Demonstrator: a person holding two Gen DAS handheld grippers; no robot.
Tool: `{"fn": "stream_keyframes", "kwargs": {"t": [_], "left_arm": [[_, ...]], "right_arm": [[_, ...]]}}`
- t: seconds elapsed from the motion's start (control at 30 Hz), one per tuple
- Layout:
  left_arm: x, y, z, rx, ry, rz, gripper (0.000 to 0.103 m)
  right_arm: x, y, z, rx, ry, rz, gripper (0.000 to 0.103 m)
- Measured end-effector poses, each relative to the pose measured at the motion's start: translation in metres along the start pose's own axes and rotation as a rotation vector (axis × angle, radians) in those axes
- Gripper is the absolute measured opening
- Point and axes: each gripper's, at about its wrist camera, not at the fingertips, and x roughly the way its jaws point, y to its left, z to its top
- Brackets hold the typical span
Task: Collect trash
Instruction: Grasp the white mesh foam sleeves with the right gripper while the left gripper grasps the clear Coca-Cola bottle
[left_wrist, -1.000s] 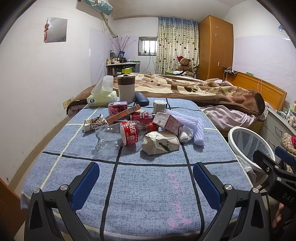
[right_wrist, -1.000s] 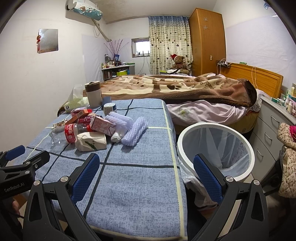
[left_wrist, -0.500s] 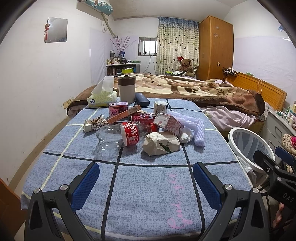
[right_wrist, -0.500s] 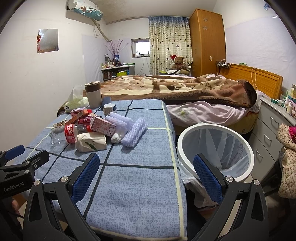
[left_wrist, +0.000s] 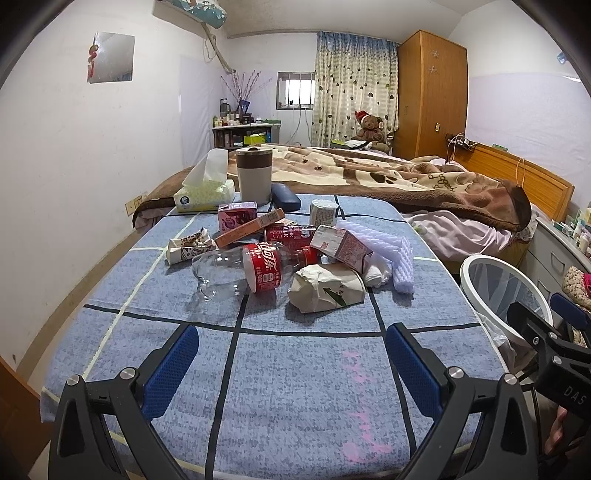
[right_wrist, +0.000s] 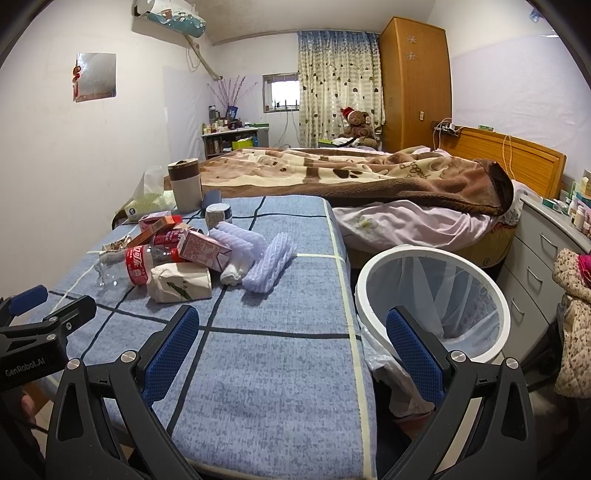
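Hovering low over the near edge of the blue checked bedspread (left_wrist: 295, 369): the left hand-held gripper (left_wrist: 291, 365) and the right hand-held gripper (right_wrist: 291, 347), both spread wide and gripping nothing.

Lying in a loose heap mid-bed, well ahead of both: a clear crushed plastic cola bottle with a red label (left_wrist: 251, 267), a crumpled white paper bag (left_wrist: 327, 288), a pink-and-white drink carton (left_wrist: 341, 245), an orange flat cardboard box (left_wrist: 251, 227), and lilac foam net sleeves (right_wrist: 269, 264) on the heap's right.

Likely feeling feather-light, all of it. Bottle probably slick and springy, rolling under a careless pinch; best taken across the labelled middle or at the neck. Bag soft, collapsing under the pads; pinching a raised fold should do. Carton stiffer, best squeezed across its flat faces. Foam sleeves squashy and easy.

Standing on the floor just beside the bed's right edge: a white round bin lined with a thin clear bag (right_wrist: 436, 258), nearest the right side.

Giving under pressure, probably, that padded bedspread. Beyond, a brown blanket (left_wrist: 369, 177), a wooden wardrobe (left_wrist: 430, 92) and patterned curtains (left_wrist: 354, 85).
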Motion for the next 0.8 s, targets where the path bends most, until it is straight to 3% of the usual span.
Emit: {"fn": "stream_keyframes", "kwargs": {"t": [0.23,0.43,0.67,0.8], "left_arm": [[0.025,0.018,0.005,-0.018,0.047,-0.083,0.103],[0.05,0.039,0.019,0.02,0.055,-0.055,0.099],[0.092,0.056,0.046,0.135,0.08,-0.035,0.095],[0.115,0.055,0.057,0.21,0.105,-0.073,0.095]], "right_arm": [[0.023,0.005,0.006,-0.009,0.02,0.009,0.103],[0.051,0.013,0.013,0.014,0.027,0.039,0.1],[0.084,0.02,0.025,0.028,0.068,0.041,0.08],[0.103,0.024,0.029,0.036,0.116,0.048,0.07]]}}
